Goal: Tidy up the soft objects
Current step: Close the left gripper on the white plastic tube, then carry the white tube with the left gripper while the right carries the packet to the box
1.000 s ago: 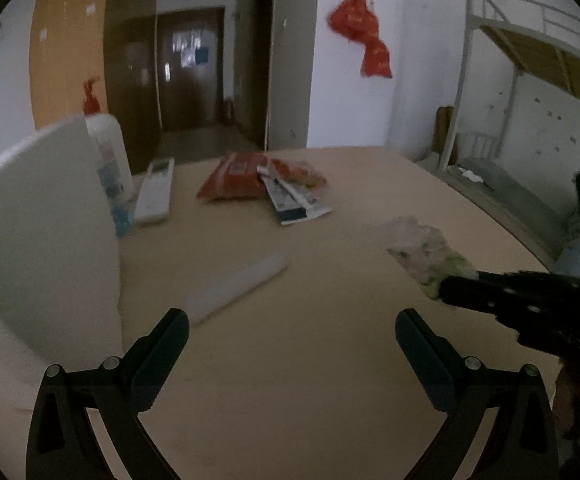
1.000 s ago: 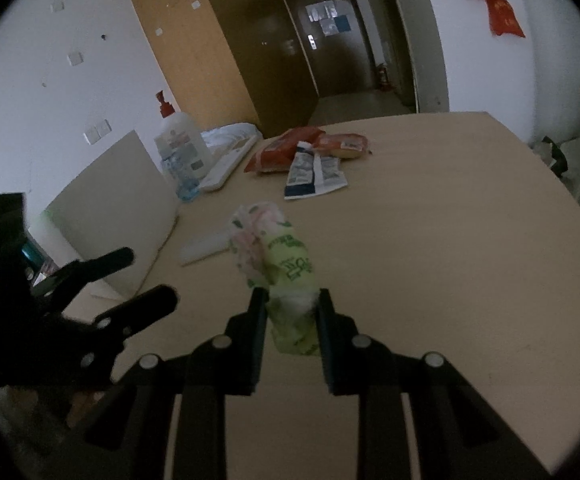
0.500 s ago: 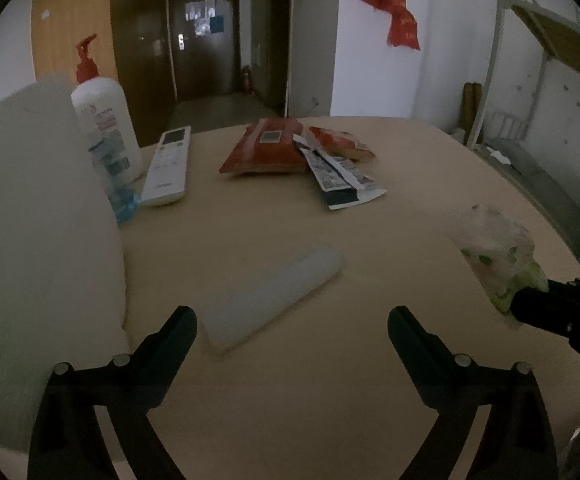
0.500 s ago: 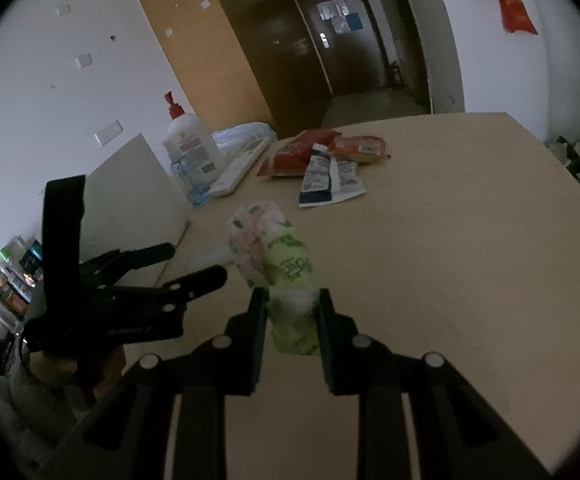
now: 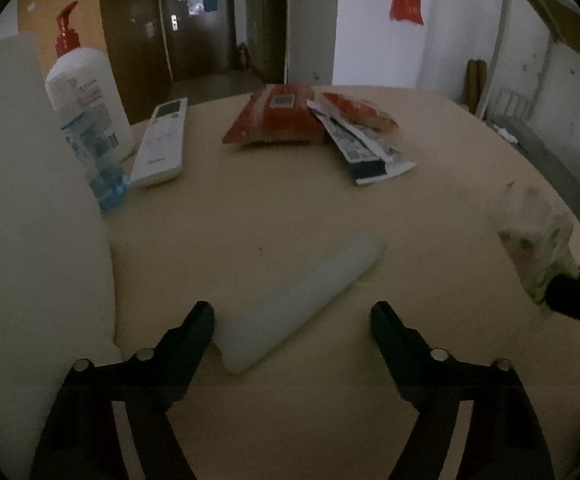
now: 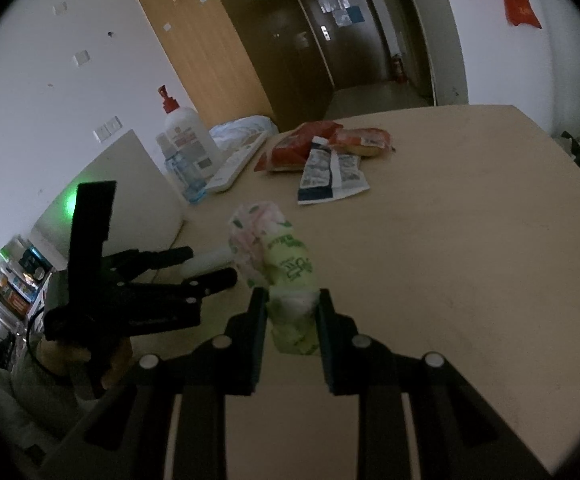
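A pale, translucent soft pouch [image 5: 302, 300] lies slantwise on the beige table [image 6: 470, 240]. My left gripper [image 5: 292, 320] is low over the pouch's near end, which lies between its closing jaws. The left finger is close beside the pouch and the right finger stands well clear. My right gripper [image 6: 292, 300] is shut on a green and pink tissue pack [image 6: 285, 256], held just above the table. The left wrist view shows this pack [image 5: 538, 240] at the far right. The right wrist view shows the left gripper [image 6: 209, 267] in a hand at the left.
A tall white panel [image 5: 29, 200] stands at the left. Behind it are a pump bottle [image 5: 85, 96], a small blue bottle [image 5: 97, 160] and a white remote [image 5: 161, 144]. A red snack bag [image 5: 277, 120], an orange packet [image 5: 358, 110] and a blue-white sachet [image 5: 366, 148] lie at the back.
My left gripper has come forward and down over the pale pouch, and its jaws have narrowed around the near end. The right gripper has kept still with the tissue pack.
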Demonstrator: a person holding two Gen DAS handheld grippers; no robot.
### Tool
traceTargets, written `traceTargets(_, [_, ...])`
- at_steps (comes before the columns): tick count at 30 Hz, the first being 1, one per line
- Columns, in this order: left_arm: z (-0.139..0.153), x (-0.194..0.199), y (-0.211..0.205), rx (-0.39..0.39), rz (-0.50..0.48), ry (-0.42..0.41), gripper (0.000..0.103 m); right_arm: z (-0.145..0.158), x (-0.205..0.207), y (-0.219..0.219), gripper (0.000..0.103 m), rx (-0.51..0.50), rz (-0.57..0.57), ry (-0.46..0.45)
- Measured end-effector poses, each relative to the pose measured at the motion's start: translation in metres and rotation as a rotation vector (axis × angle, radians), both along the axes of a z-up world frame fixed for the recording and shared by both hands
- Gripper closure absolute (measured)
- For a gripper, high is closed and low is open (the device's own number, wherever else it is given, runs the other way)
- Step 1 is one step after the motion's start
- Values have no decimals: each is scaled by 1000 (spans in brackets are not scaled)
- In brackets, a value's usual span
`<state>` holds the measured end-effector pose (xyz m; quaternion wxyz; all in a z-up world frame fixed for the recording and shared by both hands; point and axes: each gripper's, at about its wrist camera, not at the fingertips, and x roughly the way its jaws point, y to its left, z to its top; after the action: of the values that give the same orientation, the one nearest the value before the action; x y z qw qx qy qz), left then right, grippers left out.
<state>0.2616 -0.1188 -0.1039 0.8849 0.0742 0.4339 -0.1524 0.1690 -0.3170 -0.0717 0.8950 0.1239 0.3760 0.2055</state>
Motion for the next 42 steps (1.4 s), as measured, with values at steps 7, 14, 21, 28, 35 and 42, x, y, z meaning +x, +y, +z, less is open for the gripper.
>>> traceTargets(7, [4,-5,2,23,21,-13,58,2,-1,3,75,1,4,2])
traceTargets(14, [8,-21,-1,114,4,-47,95,4,-5,4,75,6,-3,-9])
traceTargets(21, [17,-35,-4,88,-25,-76,98,9,-12,5,75,14,-1,-22])
traceTargets(28, [41,-53,-2,29,-36,-129,98,13,-22,0,75,22,-17,-37])
traceTargets(35, [65,-74,-7,11,-54,-198,98,22,-35,0,75,21,-23,-61])
traceTargets(42, [81,-99,-3,-10,-48,-237,97,34,-57,6,75,17,-19,-104])
